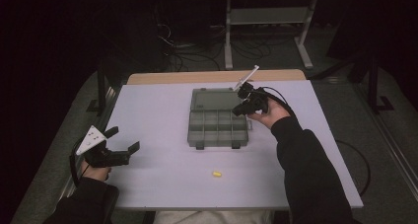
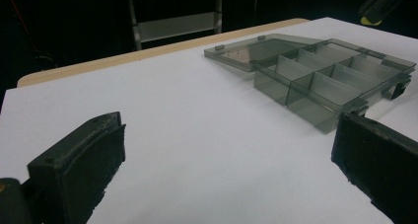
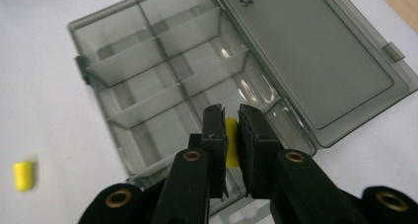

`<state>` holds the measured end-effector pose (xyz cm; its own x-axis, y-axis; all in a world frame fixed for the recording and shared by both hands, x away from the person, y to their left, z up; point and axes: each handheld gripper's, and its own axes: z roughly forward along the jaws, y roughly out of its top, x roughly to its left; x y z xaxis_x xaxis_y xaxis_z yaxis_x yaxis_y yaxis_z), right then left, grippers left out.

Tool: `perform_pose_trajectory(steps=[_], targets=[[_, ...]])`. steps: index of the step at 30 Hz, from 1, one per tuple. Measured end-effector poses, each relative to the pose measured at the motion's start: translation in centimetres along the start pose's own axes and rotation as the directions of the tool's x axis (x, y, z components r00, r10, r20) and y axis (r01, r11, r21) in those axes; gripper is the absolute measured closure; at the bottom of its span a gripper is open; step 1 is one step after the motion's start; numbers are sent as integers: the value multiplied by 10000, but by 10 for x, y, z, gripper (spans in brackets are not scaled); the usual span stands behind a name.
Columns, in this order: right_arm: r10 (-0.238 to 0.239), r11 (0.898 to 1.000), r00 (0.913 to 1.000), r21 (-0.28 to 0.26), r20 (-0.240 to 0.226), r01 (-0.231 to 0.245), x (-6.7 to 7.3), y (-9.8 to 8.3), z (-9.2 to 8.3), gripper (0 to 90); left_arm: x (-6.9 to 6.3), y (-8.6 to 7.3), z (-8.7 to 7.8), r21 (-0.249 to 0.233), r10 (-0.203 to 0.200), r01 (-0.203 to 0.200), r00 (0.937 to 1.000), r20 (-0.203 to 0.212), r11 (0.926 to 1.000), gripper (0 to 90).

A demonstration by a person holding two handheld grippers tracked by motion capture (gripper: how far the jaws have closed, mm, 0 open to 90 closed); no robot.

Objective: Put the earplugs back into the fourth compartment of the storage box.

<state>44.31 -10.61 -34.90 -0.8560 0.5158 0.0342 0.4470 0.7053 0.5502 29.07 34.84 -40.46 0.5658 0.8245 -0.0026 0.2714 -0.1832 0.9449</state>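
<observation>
The right gripper (image 3: 231, 120) is pinching a small yellow foam earplug (image 3: 230, 141) between its flat black pads, jaws nearly together, the soft cylinder squeezed and peeking out between them; it is hanging over the near corner compartment of the organiser box (image 3: 148, 71), a smoky translucent plastic tray split by thin dividers into rectangular cells, all looking bare; the hinged lid (image 3: 315, 61) is lying flat open beside the tray, smooth and glossy with small latch tabs at its rim. The left gripper (image 1: 121, 141) is resting low at the table's edge, well apart from the box, its chunky matte jaws standing wide with nothing between them; a second yellow earplug (image 1: 216, 173) is lying loose on the pale, matte table (image 1: 157, 110), near the front edge.
</observation>
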Motion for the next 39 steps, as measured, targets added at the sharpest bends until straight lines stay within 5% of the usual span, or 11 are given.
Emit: perform_pose_trajectory(steps=[14, 28, 35, 39], targets=[[533, 9981, 9980, 296, 328, -542, -23, -6, 26, 805, 0, 0, 0, 36, -55, 55, 10000, 79, 10000, 0], [720, 9952, 9971, 651, 244, -734, -27, -9, 42, 792, 0, 0, 0, 40, -61, 61, 9999, 89, 10000, 0], [808, 9960, 9957, 344, 447, -824, -21, -7, 31, 609, 0, 0, 0, 37, -49, 49, 9999, 88, 10000, 0], [703, 9975, 9957, -18, 607, -703, -8, -3, 14, 422, 0, 0, 0, 47, -30, 29, 10000, 78, 10000, 0]])
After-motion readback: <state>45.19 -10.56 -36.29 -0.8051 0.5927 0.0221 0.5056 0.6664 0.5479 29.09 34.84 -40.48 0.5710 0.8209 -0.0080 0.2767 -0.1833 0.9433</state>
